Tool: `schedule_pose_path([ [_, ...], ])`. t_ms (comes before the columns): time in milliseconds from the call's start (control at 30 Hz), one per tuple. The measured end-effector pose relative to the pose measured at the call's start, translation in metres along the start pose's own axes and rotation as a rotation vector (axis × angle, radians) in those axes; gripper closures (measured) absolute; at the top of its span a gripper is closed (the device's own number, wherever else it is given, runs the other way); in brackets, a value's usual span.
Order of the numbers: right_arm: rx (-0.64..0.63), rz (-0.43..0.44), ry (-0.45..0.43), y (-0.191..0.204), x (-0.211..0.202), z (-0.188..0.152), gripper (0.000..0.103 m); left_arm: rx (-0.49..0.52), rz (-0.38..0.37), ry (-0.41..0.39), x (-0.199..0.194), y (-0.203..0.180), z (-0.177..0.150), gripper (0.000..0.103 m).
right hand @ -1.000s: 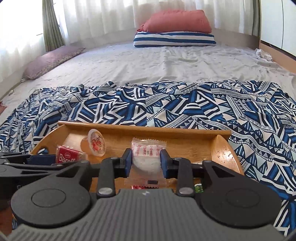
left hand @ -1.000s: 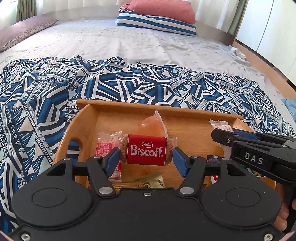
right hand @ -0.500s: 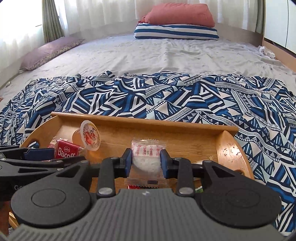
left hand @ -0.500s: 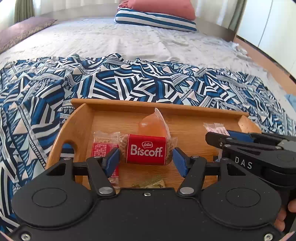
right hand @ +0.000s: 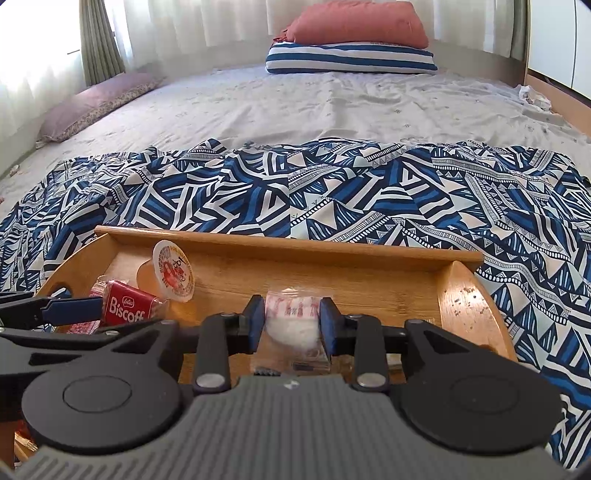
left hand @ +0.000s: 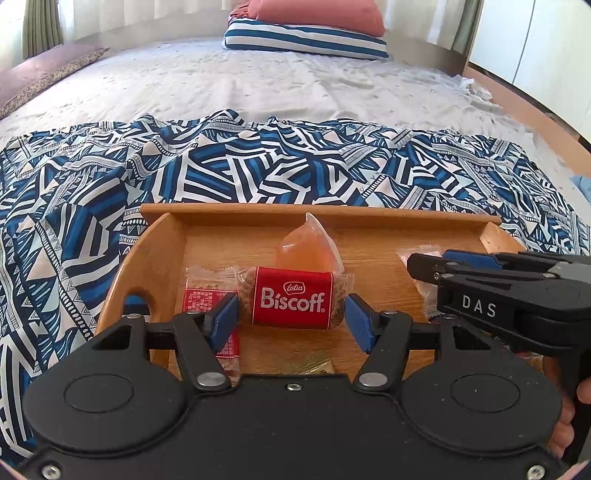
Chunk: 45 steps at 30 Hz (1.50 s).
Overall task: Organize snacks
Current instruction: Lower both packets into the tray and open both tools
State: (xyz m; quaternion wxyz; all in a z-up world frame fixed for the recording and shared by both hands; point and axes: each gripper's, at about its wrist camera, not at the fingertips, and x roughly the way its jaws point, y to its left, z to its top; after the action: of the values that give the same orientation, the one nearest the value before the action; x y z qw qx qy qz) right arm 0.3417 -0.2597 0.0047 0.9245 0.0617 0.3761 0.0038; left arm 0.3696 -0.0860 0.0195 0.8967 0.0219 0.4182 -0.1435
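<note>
bed (right hand: 332, 107) | on it: patterned blue cloth (right hand: 332, 192), striped pillow (right hand: 351, 59), mauve pillow (right hand: 96, 103)

Bright daylight through curtains (right hand: 229, 22), sharp focus, fisheye bending at edges

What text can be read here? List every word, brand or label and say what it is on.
"Lotus Biscoff": red label of the biscuit pack between the left gripper pads.
"DAS": side of the right gripper, seen in the left wrist view.
Jelly cup lid: picture and print, too blurred to read.
Red sachet in the wooden tray: small print, unreadable.
White candy packet in the right gripper: red print, unreadable.
</note>
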Motion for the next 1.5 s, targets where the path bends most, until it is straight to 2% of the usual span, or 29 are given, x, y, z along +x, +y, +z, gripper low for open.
schedule_pose_path([
  [367,-0.06,-0.02,-0.013,0.008,0.003,-0.003,0.068,0.023,0.009,-0.004,0.001,-0.003,-0.002,0.042],
  [733,-0.03,-0.001,-0.007,0.002,0.001,-0.003,0.067,0.045,0.029,-0.006,0.001,-0.006,-0.002,0.041],
  [800,-0.021,0.003,-0.011,0.001,0.0,-0.003,0.056,0.043,0.033,-0.006,0.001,-0.006,-0.002,0.04],
  [1067,-0.003,0.02,-0.038,-0.001,-0.01,-0.005,0.055,0.045,0.057,-0.003,0.0,-0.006,-0.004,0.032],
  [1500,-0.002,0.018,-0.058,0.001,-0.026,-0.004,0.043,0.029,0.051,-0.002,-0.013,-0.007,-0.006,0.019],
])
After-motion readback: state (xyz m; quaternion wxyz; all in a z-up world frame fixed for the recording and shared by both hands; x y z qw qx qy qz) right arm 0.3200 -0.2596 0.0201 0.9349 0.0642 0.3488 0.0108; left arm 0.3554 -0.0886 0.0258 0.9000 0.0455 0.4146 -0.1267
